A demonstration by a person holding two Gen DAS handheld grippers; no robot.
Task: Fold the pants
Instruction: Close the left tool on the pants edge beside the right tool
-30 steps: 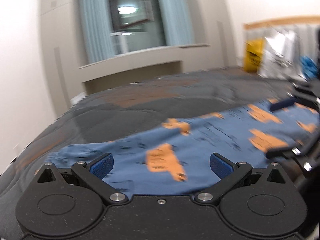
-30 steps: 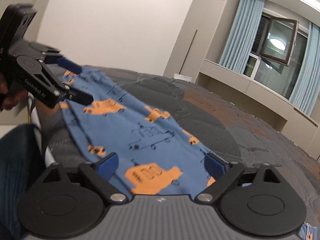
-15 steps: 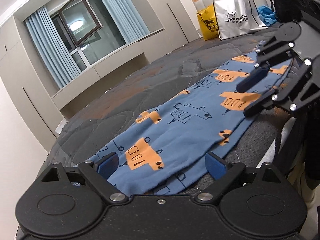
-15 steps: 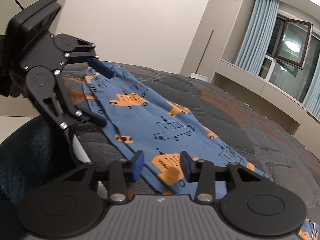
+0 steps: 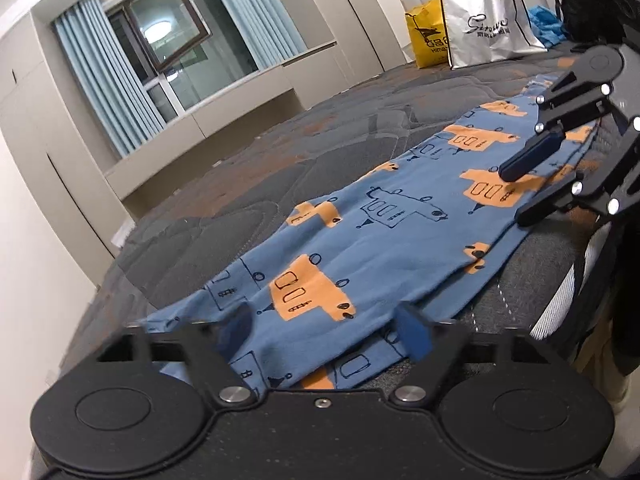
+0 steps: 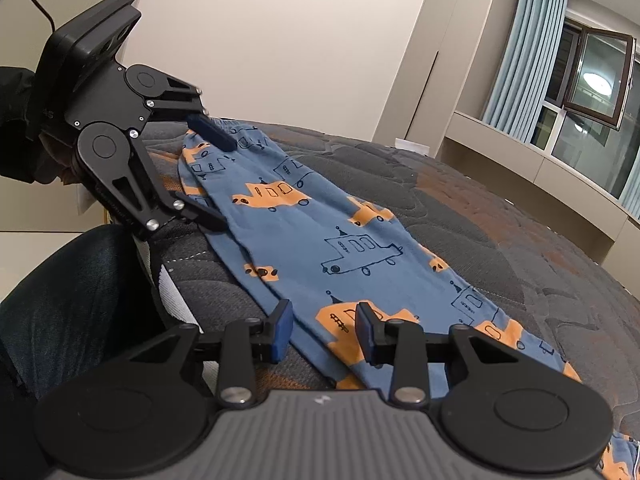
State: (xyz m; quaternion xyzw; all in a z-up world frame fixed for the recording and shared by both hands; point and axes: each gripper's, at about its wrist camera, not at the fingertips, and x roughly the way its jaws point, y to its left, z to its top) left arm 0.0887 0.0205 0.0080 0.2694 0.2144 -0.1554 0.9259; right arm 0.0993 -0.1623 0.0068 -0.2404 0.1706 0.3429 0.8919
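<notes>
Blue pants (image 5: 384, 236) with orange vehicle prints lie flat along the near edge of a dark quilted bed (image 5: 280, 160). My left gripper (image 5: 326, 330) is open, its fingers straddling one end of the pants at the bed edge. My right gripper (image 6: 323, 334) is partly closed around the near edge of the other end of the pants (image 6: 320, 248), with a gap still between the pads. Each gripper shows in the other's view: the right gripper (image 5: 528, 192) and the left gripper (image 6: 204, 172) both look open over the cloth.
A white bag (image 5: 488, 20) and a yellow bag (image 5: 428, 40) stand past the far end of the bed. A window (image 5: 180, 48) with blue curtains is behind the bed. A person's leg in dark jeans (image 6: 80, 300) is beside the bed edge.
My left gripper has swung around and come down to the pants' end. My right gripper's fingers have narrowed from wide open to a small gap at the pants' near edge.
</notes>
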